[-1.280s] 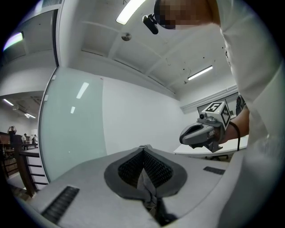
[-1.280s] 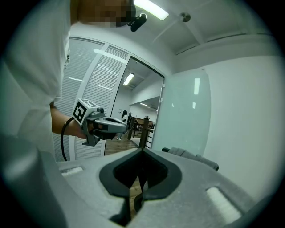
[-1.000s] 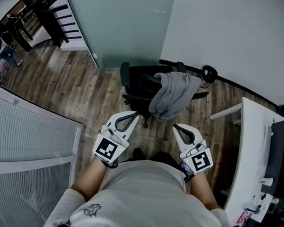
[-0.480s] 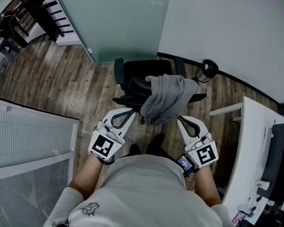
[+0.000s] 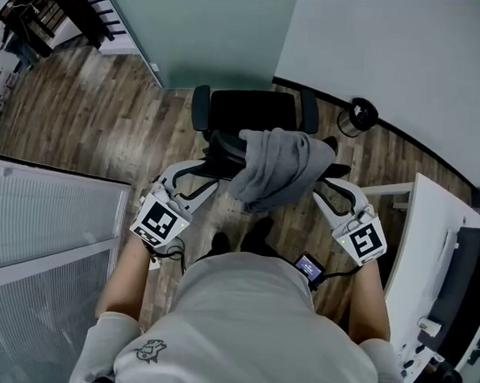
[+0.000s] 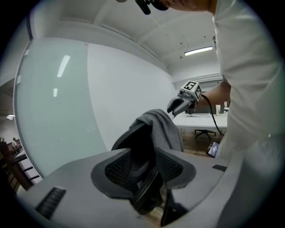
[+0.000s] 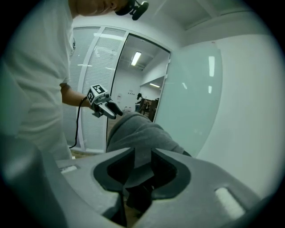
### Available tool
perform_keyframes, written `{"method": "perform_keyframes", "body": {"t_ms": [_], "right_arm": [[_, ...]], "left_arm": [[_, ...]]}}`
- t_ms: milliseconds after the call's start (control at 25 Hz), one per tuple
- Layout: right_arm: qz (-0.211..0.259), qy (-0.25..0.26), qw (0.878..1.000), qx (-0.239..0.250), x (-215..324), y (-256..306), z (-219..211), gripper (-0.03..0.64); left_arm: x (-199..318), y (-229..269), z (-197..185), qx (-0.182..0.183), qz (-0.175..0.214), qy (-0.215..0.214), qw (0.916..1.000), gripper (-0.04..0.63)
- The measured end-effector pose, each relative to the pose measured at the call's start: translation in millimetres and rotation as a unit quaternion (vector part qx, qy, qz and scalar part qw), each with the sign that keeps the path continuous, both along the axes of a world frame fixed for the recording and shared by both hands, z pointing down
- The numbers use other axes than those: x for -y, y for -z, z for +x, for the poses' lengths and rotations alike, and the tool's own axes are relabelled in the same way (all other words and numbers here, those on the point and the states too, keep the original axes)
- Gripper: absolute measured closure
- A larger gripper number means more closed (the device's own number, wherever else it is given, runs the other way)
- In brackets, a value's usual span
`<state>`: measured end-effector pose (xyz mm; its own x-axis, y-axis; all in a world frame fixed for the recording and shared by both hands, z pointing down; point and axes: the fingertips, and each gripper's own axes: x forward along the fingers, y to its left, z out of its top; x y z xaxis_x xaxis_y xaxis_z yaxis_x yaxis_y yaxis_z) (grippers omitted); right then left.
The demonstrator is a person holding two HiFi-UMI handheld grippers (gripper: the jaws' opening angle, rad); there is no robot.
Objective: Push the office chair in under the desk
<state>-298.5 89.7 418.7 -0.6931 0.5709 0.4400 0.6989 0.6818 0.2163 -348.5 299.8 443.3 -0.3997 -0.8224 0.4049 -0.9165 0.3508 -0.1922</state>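
A black office chair [image 5: 250, 112] stands on the wood floor with a grey cloth [image 5: 276, 168] draped over its backrest. My left gripper [image 5: 203, 174] is at the backrest's left edge. Its jaws are opening, and the black backrest frame [image 6: 140, 142] sits between them with a gap on each side. My right gripper [image 5: 328, 187] is at the backrest's right edge, its jaws also opening, with the grey cloth [image 7: 136, 129] and the dark frame between them. The white desk [image 5: 427, 232] is at the right, apart from the chair.
A frosted glass wall [image 5: 198, 36] and a white wall rise behind the chair. A small black bin [image 5: 360, 116] stands by the wall on the right. A partition with blinds [image 5: 50, 219] closes the left side. Monitors and small items lie on the desk's far edge.
I have come closer to the chair. Both grippers have moved forward and apart to the two sides of the backrest, and their jaws have gone from shut to parted.
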Motion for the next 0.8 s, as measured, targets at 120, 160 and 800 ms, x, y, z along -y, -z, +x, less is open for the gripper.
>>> {"method": "perform_keyframes", "body": {"t_ms": [120, 160, 800], "right_arm": [[0.033, 0.037, 0.999, -0.014, 17.1, -22.8, -10.8, 0.480], [0.042, 0.049, 0.998, -0.024, 22.2, -31.9, -13.0, 0.471], [0.256, 0.164, 0.947, -0.103, 71.3, -153.9, -39.5, 0.422]], "left_arm": [[-4.7, -43.1, -6.3, -0.044, -0.068, -0.015, 0.9966, 0.378], [-6.0, -57.1, -7.1, -0.057, -0.090, -0.017, 0.9941, 0.354], [1.6, -153.4, -28.0, -0.043, -0.287, -0.050, 0.9556, 0.333]]}}
